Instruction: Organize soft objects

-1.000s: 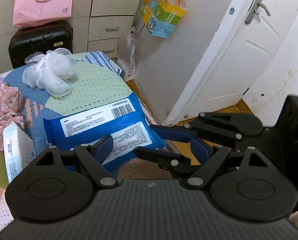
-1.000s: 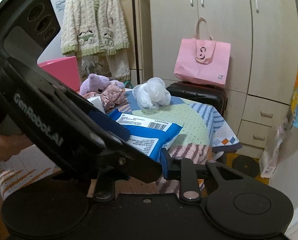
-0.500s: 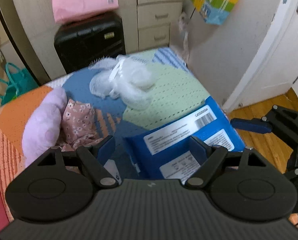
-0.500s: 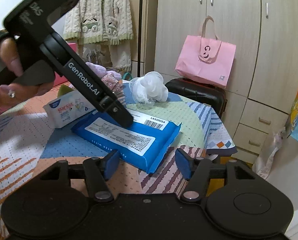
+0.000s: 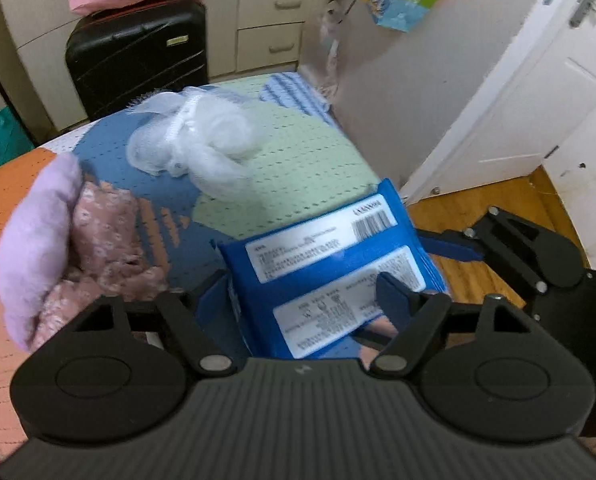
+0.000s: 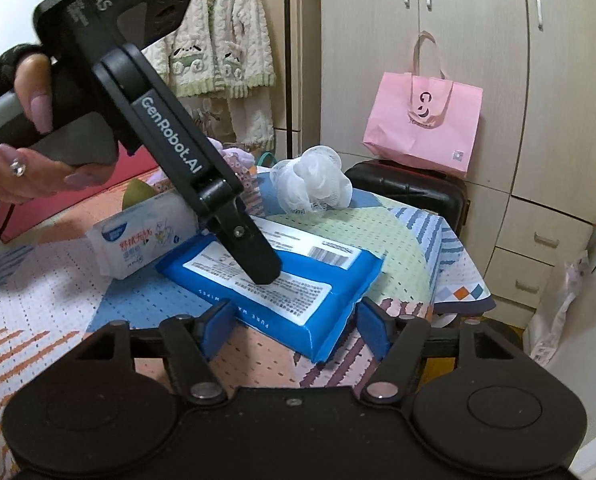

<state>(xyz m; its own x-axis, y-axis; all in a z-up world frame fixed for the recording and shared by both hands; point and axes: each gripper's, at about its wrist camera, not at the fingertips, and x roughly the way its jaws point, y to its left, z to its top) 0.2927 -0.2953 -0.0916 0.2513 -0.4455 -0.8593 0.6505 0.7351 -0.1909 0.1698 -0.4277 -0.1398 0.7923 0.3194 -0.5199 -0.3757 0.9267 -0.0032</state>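
A patchwork bedspread (image 6: 49, 280) covers the bed, with wardrobes behind. Sorting seems barely begun: the blue wipes pack (image 6: 273, 280) lies at frame centre, mesh sponge (image 6: 312, 180) above it, tissue pack (image 6: 137, 240) to its left. The left gripper (image 5: 302, 292) is closing around the wipes, not yet pinching; the right gripper (image 6: 293, 320) is opening, released, near the pack's end.

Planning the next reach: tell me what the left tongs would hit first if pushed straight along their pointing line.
Most likely the blue wipes pack: the left tongs, closing, already straddle it from above. Contact isn't clear.
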